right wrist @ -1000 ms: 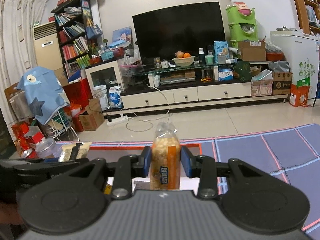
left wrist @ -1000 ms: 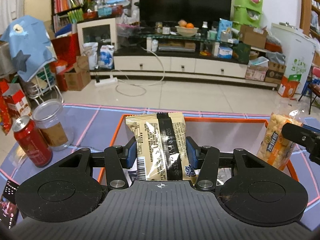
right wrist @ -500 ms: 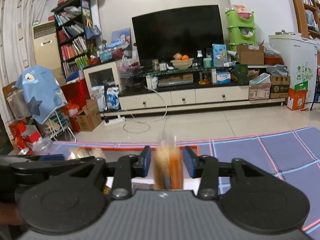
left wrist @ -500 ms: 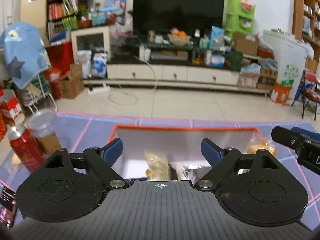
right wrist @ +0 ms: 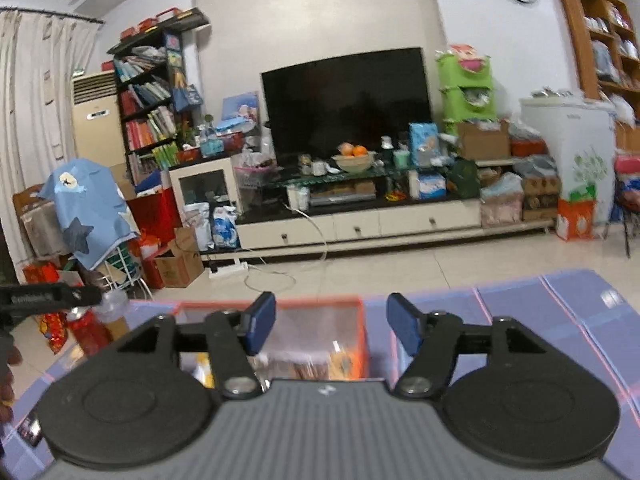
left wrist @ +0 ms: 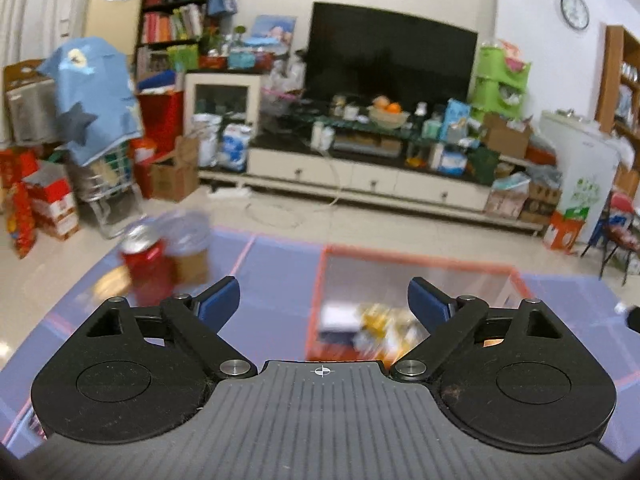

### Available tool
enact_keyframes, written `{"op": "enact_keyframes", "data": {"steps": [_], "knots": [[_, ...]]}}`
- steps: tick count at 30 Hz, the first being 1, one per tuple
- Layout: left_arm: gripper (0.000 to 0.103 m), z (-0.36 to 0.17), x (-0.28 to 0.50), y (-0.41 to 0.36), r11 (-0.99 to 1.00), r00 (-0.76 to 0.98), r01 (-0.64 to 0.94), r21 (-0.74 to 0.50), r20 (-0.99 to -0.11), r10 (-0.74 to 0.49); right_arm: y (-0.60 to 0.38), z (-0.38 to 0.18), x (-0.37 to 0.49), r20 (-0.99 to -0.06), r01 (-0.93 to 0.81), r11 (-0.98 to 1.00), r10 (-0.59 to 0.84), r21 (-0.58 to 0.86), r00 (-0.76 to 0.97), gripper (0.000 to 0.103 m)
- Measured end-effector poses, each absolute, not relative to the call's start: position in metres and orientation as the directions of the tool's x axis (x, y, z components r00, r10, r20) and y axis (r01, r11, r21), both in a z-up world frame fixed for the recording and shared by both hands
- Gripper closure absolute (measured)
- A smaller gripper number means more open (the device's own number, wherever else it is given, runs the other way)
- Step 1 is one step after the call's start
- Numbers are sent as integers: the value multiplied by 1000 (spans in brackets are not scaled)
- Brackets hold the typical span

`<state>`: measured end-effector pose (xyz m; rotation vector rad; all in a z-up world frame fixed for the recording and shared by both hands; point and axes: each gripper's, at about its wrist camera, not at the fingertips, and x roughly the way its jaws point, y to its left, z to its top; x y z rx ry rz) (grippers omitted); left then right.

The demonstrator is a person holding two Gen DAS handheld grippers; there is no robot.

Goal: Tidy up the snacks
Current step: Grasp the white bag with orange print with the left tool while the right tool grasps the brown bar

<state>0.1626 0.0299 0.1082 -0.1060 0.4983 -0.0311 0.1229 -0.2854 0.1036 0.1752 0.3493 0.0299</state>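
Left wrist view: we note the left gripper (left wrist: 323,302) spread wide, its 2 blue pads (left wrist: 218,298) holding nothing. Ahead on the purple mat (left wrist: 276,276) sits the orange-rimmed bin (left wrist: 416,259); blurred snack packets (left wrist: 376,330) lie inside it. A red can (left wrist: 146,266) and a clear jar (left wrist: 190,248) stand together left of the bin.

Right wrist view: we note the right gripper (right wrist: 331,322) also spread, empty. The bin (right wrist: 312,304) sits just beyond the fingers, snack packets (right wrist: 316,366) in it, motion-blurred. Red can (right wrist: 86,330) at far left, on the mat (right wrist: 560,320).
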Motion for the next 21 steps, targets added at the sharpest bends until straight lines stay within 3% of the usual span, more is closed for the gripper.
{"op": "enact_keyframes", "data": {"steps": [4, 7, 11, 14, 17, 21], "knots": [[34, 66, 116, 54, 992, 839, -57, -113, -544, -14, -290, 70, 77, -431, 25, 988, 45, 155, 901, 31], [34, 44, 102, 61, 993, 795, -23, -112, -604, -50, -285, 52, 47, -480, 3, 988, 73, 156, 874, 27], [34, 34, 102, 58, 997, 784, -9, -73, -620, -38, -255, 26, 26, -572, -108, 990, 138, 87, 808, 12], [34, 29, 102, 55, 993, 769, -14, -113, -636, -62, -228, 11, 23, -620, -168, 985, 146, 23, 771, 13], [34, 23, 103, 50, 991, 752, 5, -131, -653, -90, -213, -1, 24, -660, -169, 986, 122, -7, 742, 26], [30, 17, 109, 32, 992, 734, 62, -111, -669, -120, -211, -9, 28, -682, -173, 985, 142, 24, 717, 27]]}}
